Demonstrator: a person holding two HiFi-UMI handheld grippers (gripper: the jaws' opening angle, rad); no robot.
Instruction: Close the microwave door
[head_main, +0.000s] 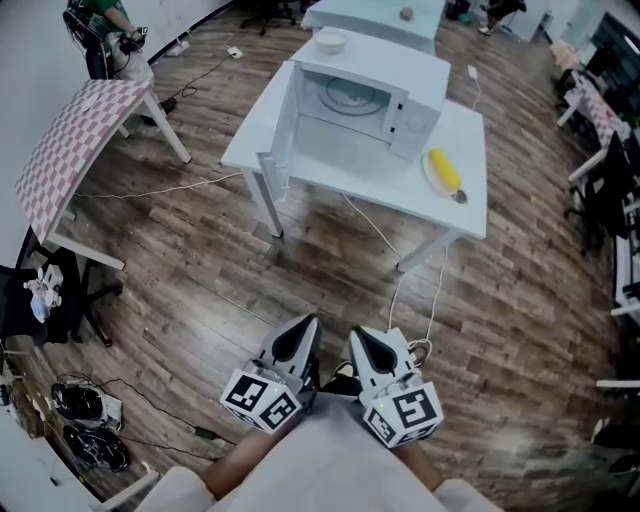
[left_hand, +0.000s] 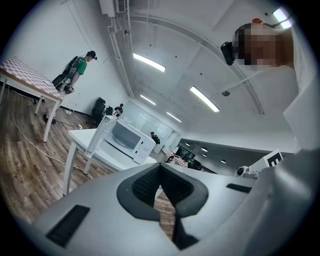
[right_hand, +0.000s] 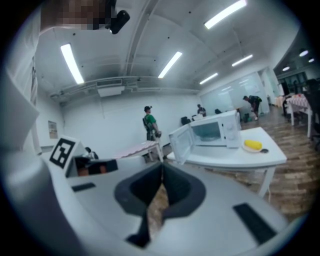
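A white microwave (head_main: 365, 95) stands on a white table (head_main: 470, 160) far ahead of me, its door (head_main: 278, 135) swung wide open to the left. Inside it the glass turntable shows. Both grippers hang low by my body, well short of the table. The left gripper (head_main: 308, 326) and the right gripper (head_main: 358, 338) are side by side, each shut with nothing held. The left gripper view has the microwave (left_hand: 129, 138) small and distant beyond the shut left gripper (left_hand: 160, 169). In the right gripper view, the open door (right_hand: 181, 144) faces the shut right gripper (right_hand: 162, 169).
A plate with a yellow item (head_main: 443, 170) lies on the table right of the microwave, and a bowl (head_main: 330, 42) sits on top of it. A checkered table (head_main: 75, 140) and a person (head_main: 100, 30) are at the left. Cables (head_main: 400, 290) cross the wooden floor.
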